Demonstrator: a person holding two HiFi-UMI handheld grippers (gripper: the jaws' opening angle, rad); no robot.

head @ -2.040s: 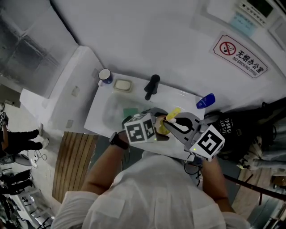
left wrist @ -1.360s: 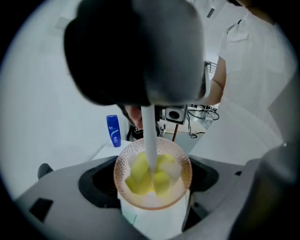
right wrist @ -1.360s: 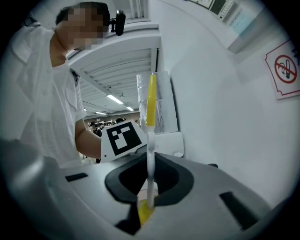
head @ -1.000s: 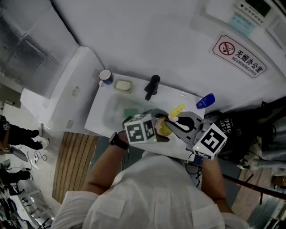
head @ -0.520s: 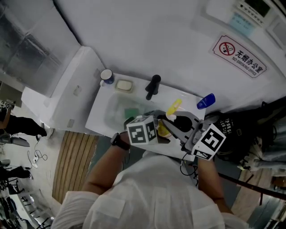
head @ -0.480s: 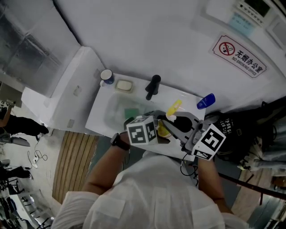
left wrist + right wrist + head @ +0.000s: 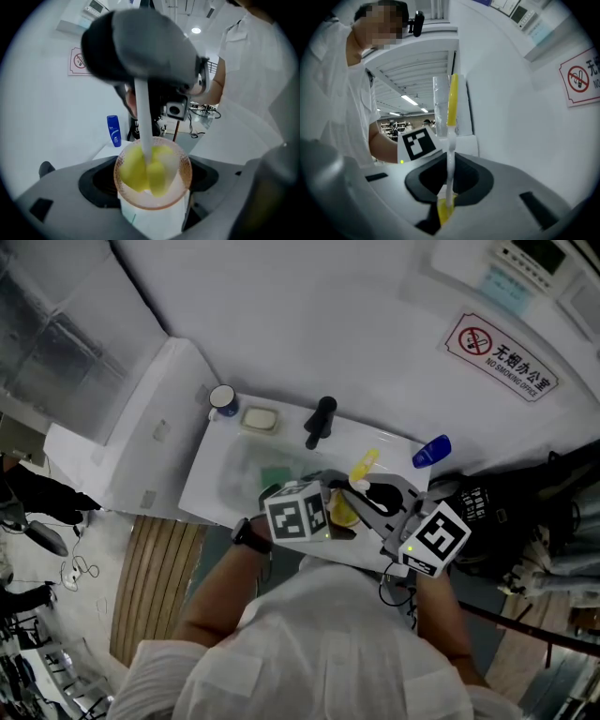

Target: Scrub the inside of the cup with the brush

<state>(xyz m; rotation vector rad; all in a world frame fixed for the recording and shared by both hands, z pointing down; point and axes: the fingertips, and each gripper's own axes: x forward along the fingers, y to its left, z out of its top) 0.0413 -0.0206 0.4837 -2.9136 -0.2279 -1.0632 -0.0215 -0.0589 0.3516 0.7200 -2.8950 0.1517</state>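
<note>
The left gripper [image 7: 334, 513] is shut on a translucent cup [image 7: 154, 220] with an orange-tinted rim, its mouth facing the camera. Inside the cup sits the brush's yellow sponge head [image 7: 140, 171]. A white stem [image 7: 143, 117] rises from it to the right gripper, a dark blur above in the left gripper view. The right gripper [image 7: 364, 495] is shut on that stem [image 7: 449, 178], and the brush's yellow handle [image 7: 364, 465] sticks out beyond its jaws. In the head view both grippers meet over the front of the white sink [image 7: 211, 486].
A black faucet [image 7: 319, 420] stands at the back of the sink, with a soap dish [image 7: 259, 418] and a blue-and-white mug [image 7: 221, 399] to its left. A green sponge [image 7: 274, 474] lies in the basin. A blue bottle [image 7: 431, 451] stands at the right. The wall is close behind.
The yellow handle has shifted slightly up and back, and the right gripper has edged a little with it. The left gripper and cup have stayed almost still.
</note>
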